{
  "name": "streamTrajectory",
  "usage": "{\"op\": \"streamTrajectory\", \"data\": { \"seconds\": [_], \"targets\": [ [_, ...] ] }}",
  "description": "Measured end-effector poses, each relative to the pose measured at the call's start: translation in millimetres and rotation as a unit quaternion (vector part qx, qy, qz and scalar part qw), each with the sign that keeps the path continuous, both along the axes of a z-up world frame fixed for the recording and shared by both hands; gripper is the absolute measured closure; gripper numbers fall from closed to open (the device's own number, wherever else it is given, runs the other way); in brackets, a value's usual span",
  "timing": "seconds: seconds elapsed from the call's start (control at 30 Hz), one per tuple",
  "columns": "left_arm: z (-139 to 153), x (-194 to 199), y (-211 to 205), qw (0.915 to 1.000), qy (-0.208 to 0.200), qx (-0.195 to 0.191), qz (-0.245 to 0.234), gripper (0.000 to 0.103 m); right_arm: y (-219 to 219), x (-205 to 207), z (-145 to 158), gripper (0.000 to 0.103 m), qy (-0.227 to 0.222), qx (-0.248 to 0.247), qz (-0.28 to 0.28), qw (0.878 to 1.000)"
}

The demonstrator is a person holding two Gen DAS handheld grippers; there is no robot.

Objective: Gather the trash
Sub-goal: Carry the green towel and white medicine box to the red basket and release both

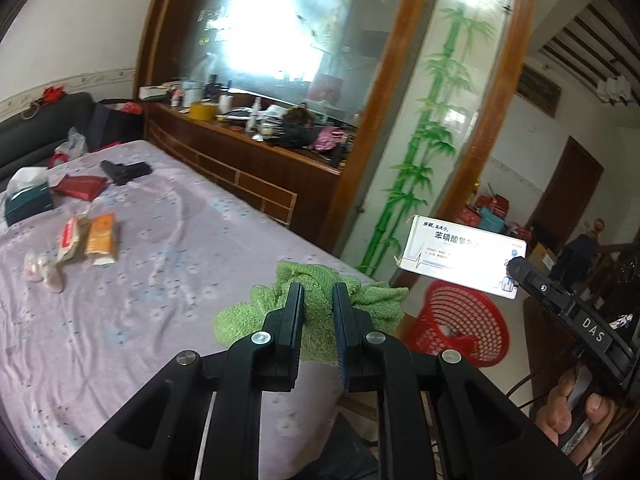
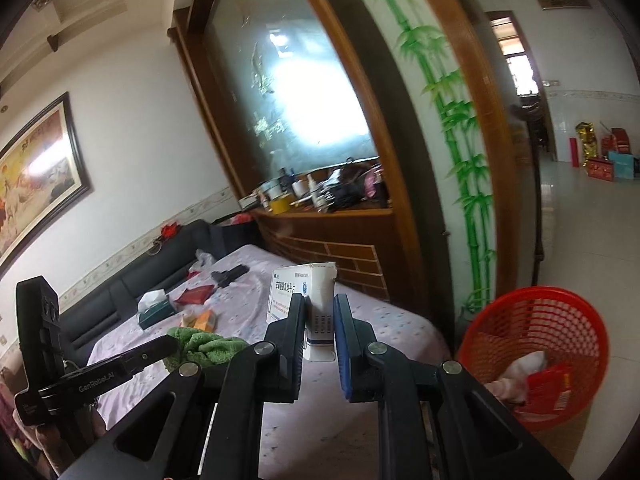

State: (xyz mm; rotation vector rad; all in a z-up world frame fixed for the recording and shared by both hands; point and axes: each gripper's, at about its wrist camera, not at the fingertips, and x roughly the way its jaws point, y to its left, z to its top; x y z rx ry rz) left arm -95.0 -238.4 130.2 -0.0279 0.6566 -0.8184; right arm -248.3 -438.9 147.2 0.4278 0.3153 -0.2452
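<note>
Beyond the near corner of the lilac flower-printed bedsheet (image 1: 168, 280) the floor drops away to pale tile, and my red plastic mesh basket (image 2: 536, 356) stands there against the frosted panel painted with green bamboo (image 1: 436, 128). That basket already holds a red packet and some crumpled pale wrapping. Between bed corner and basket there is a narrow strip of free floor; to the right the tiled room runs open toward a doorway. A brown wooden ledge (image 1: 256, 136) crowded with bottles borders the bed's far side.

My left gripper (image 1: 316, 292) has its jaws drawn nearly together, pinching a crumpled green towelling cloth (image 1: 360, 300) above the bed's corner. My right gripper (image 2: 318, 302) is likewise almost closed, clamping a white cardboard medicine box with blue print (image 2: 308, 288) upright between the pads, held in the air just left of and above the basket.

Further back on the sheet lie an orange packet (image 1: 102, 238), a teal tissue box (image 1: 28, 200) and a black toy pistol (image 1: 124, 170).
</note>
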Motion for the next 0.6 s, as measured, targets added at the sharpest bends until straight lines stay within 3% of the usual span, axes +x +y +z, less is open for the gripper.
{"op": "streamTrajectory", "data": {
  "seconds": [0.6],
  "targets": [
    [14.8,-47.5,-71.9,0.9956,-0.012,-0.012,-0.092,0.089,-54.3,-88.2,10.9,0.088,-0.012,-0.011,-0.118,0.993]
  ]
}}
